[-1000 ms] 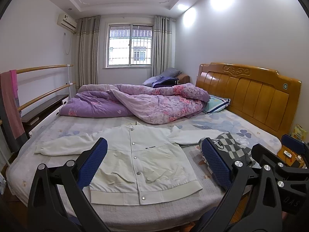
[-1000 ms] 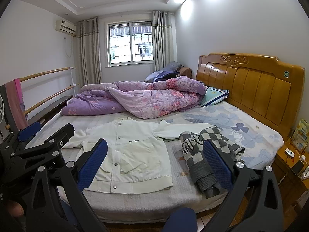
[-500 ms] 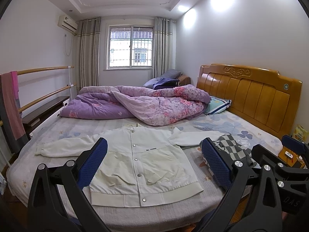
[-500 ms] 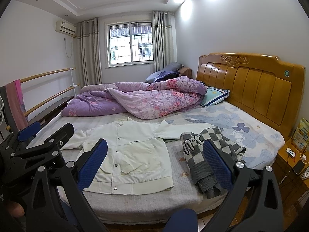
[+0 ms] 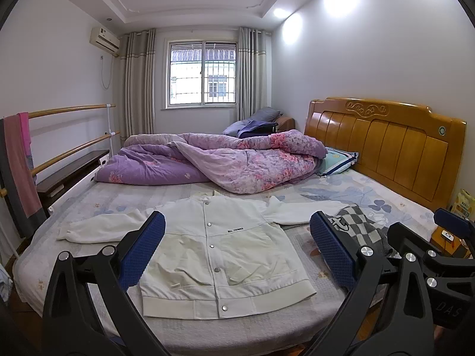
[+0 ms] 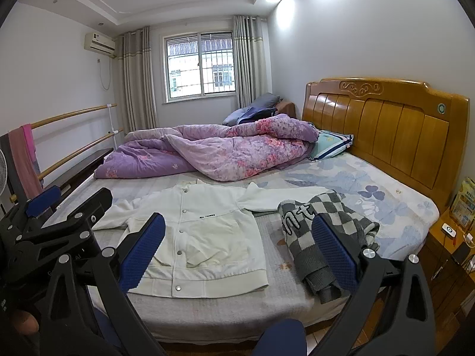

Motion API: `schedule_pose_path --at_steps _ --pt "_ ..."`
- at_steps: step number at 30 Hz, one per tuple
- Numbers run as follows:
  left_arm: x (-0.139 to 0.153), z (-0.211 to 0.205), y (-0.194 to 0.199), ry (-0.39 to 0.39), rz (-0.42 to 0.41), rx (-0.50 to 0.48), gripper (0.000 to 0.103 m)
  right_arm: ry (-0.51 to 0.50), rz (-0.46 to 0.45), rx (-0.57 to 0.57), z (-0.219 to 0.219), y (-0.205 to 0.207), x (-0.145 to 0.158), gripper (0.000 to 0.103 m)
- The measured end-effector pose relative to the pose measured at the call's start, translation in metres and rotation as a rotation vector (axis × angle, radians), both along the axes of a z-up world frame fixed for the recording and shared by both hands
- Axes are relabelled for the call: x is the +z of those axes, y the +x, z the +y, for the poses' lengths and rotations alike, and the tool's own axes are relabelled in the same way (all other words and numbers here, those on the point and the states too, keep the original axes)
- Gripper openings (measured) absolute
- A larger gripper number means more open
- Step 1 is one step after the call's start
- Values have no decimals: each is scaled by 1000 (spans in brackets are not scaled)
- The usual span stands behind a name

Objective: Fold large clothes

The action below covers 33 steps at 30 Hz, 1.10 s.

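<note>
The left gripper (image 5: 237, 252) and right gripper (image 6: 239, 252) hover before the bed (image 5: 297, 326), fingers spread wide, holding nothing. The white jacket (image 5: 225, 252) lies flat near the bed's edge, buttoned, printed "ALL THINGS". Just beside it sits a crumpled checkered sweater (image 6: 323, 231). Behind lie a purple quilt (image 5: 225, 160) and wooden headboard (image 5: 386, 142).

jacket (image 5: 225, 249) flat on bed (image 5: 184, 326), ahead btwn your left tongs' fingers | sweater (image 6: 323, 231) just right of it, by right tongs | quilt (image 5: 225, 160) behind both
</note>
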<state>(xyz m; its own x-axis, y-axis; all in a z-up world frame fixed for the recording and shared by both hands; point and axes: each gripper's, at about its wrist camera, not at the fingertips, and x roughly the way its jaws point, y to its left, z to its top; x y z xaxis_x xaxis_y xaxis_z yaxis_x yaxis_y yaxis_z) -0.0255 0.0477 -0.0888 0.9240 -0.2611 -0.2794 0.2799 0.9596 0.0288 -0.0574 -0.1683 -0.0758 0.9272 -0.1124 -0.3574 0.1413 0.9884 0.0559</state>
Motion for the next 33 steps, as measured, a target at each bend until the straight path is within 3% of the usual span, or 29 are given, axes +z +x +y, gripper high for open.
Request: schedule_pose_path --at_steps 33 --pt "-9 8 2 18 -10 8 98 14 5 -3 3 -1 -5 95"
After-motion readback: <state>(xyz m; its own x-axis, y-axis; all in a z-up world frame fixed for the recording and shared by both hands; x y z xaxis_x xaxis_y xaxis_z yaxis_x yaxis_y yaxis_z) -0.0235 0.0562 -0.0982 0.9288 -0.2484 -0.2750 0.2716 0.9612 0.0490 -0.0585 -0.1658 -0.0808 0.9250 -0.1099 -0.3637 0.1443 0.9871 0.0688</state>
